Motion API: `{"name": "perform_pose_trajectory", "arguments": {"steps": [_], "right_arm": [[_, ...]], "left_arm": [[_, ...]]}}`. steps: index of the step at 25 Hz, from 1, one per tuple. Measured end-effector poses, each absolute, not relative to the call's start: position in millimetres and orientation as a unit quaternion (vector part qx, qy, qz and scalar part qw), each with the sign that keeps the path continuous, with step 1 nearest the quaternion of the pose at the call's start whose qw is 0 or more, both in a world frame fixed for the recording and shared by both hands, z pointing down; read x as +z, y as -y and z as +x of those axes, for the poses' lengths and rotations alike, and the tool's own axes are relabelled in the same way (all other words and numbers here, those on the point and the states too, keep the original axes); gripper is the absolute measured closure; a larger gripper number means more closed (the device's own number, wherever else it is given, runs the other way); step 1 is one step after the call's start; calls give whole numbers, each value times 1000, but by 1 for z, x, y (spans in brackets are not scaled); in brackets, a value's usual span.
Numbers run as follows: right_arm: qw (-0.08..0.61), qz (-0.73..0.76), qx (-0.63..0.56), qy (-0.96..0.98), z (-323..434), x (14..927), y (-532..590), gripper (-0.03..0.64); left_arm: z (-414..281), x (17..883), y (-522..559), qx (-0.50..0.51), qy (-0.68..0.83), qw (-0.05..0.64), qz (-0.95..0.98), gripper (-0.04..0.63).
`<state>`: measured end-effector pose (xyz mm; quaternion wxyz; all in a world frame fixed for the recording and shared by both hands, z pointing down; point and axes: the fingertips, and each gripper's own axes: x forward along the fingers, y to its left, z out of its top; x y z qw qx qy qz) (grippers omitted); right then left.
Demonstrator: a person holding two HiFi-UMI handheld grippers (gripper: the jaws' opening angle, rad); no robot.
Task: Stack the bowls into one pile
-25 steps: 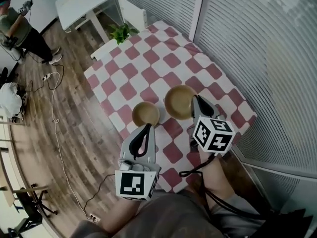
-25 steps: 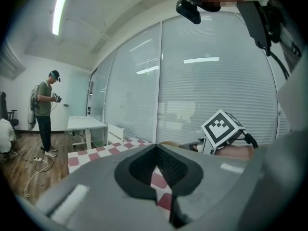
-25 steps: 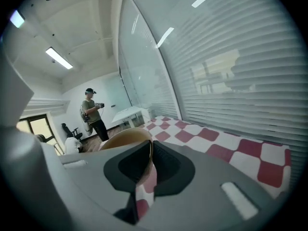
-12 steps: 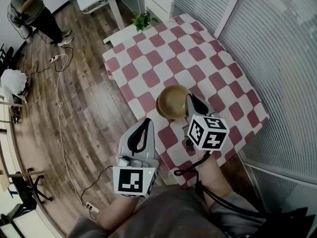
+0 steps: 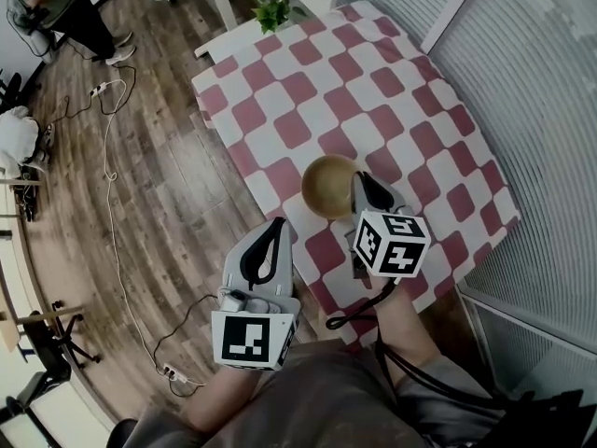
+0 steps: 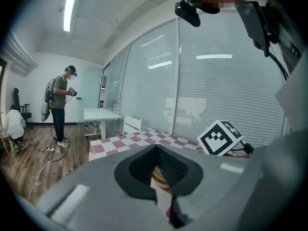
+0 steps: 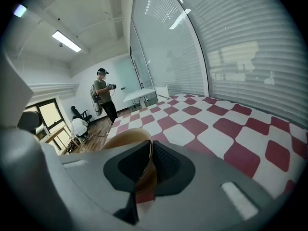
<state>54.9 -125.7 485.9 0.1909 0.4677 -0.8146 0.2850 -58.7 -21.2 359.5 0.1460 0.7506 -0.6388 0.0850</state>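
I can read no words, numbers or brand names anywhere. The only printed signs are black-and-white square patterns, not letters. They are on the left gripper's marker cube [image 5: 250,341] at seven o'clock and the right gripper's marker cube [image 5: 392,243] at four o'clock.

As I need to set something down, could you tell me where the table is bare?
Bare: the checkered table beyond the bowl, up to the plant corner. Crowded: the near edge, around the bowl and right claw.

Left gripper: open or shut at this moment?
Shut and empty: the left gripper has its tips together in its own view, with nothing between them; the bowl shows only beyond them.
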Motion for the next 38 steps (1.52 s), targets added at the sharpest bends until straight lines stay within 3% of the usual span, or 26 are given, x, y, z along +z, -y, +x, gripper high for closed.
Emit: {"name": "perform_pose_trajectory", "arguments": {"steps": [15, 21, 29, 38], "right_arm": [[217, 465, 265, 817, 50, 510, 128, 545], [175, 482, 244, 823, 63, 475, 132, 529], [101, 508, 174, 837, 74, 381, 111, 539], [29, 522, 84, 849, 72, 278, 47, 589]], "left_arm": [[-62, 375, 28, 93, 635, 158, 750, 595], [-57, 359, 30, 89, 626, 137, 762, 595], [-50, 293, 28, 52, 610, 52, 789, 595], [-45, 223, 8, 8, 584, -24, 812, 595]]}}
